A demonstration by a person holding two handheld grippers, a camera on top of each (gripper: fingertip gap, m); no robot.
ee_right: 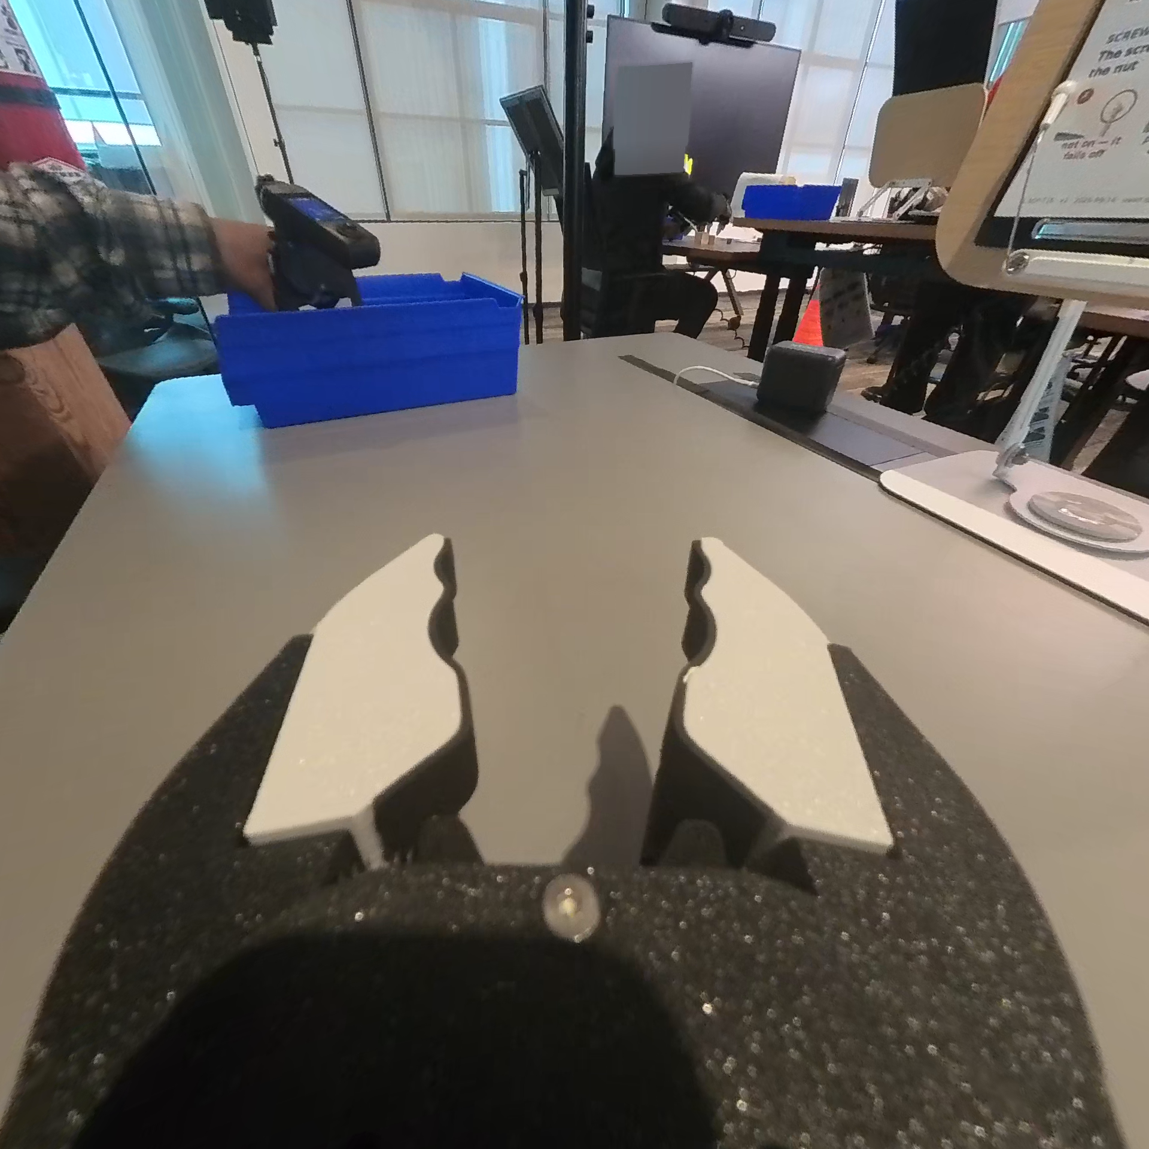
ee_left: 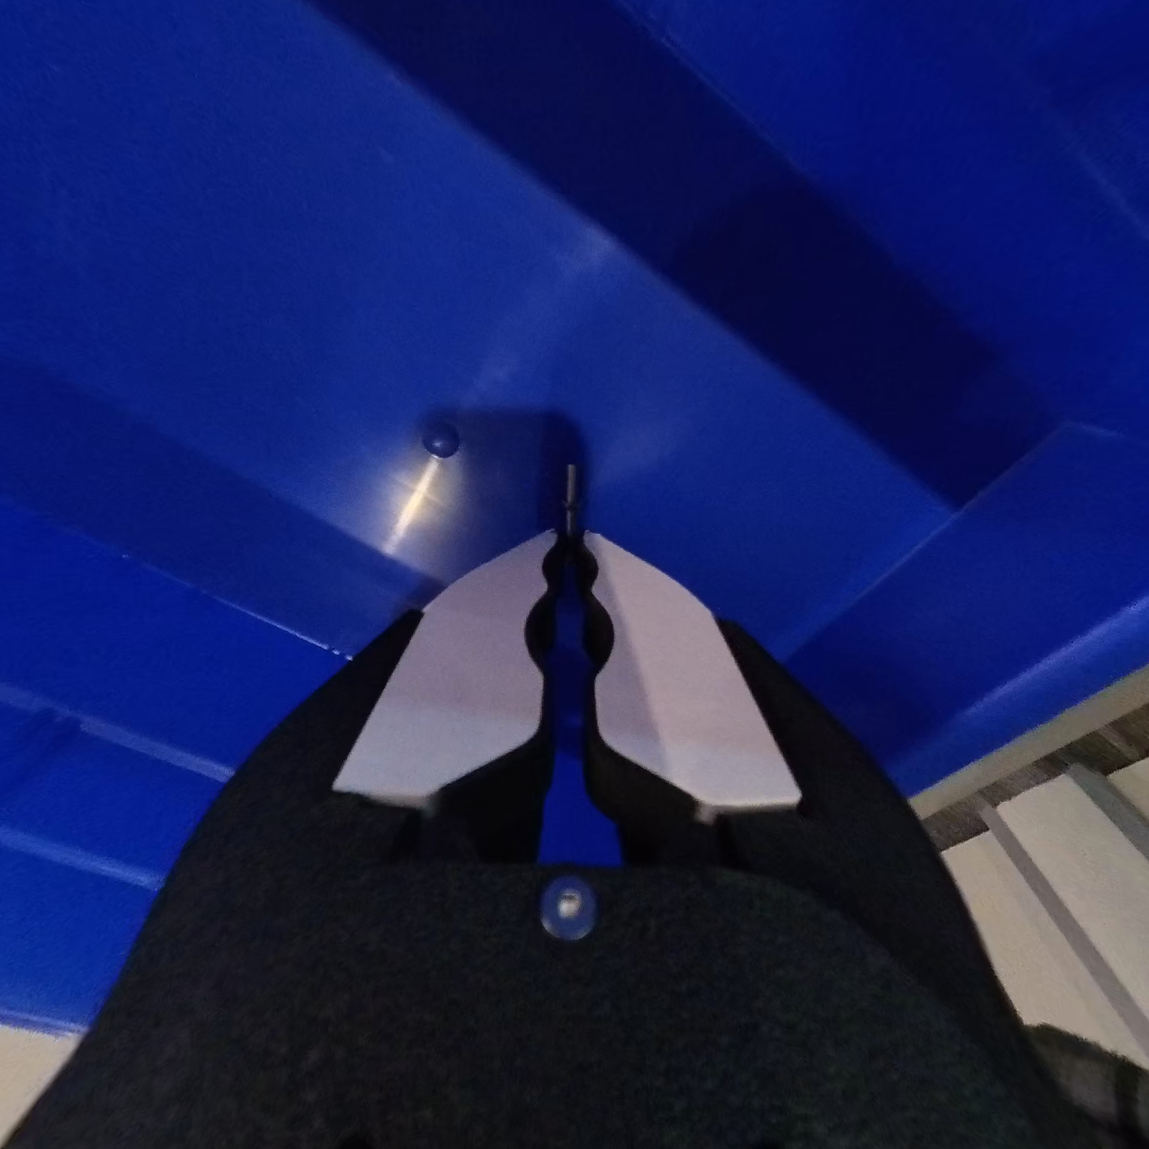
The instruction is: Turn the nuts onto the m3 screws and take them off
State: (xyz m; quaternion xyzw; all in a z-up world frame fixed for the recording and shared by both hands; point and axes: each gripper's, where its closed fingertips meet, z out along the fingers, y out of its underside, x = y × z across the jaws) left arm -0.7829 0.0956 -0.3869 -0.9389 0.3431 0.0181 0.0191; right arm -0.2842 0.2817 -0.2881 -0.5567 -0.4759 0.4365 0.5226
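In the left wrist view my left gripper [ee_left: 569,533] is down inside a blue bin [ee_left: 311,280]. Its white fingertips [ee_left: 497,597] are shut on a thin grey screw [ee_left: 569,494], which sticks out forward from the tips and has a small dark collar partway along it. The right wrist view shows the same gripper [ee_right: 311,261], held by a hand, dipping into the blue bin [ee_right: 373,354] at the table's far left. My right gripper [ee_right: 572,547] is open and empty, low over the grey table [ee_right: 559,447].
A round blue bump [ee_left: 440,439] sits on the bin floor left of the screw. A black cube [ee_right: 802,376] stands on a dark cable strip at the far right. A white-based stand [ee_right: 1026,516] bearing an instruction sheet is at the right. People and desks are beyond. My hands' fingertips stand some 55 cm from each other.
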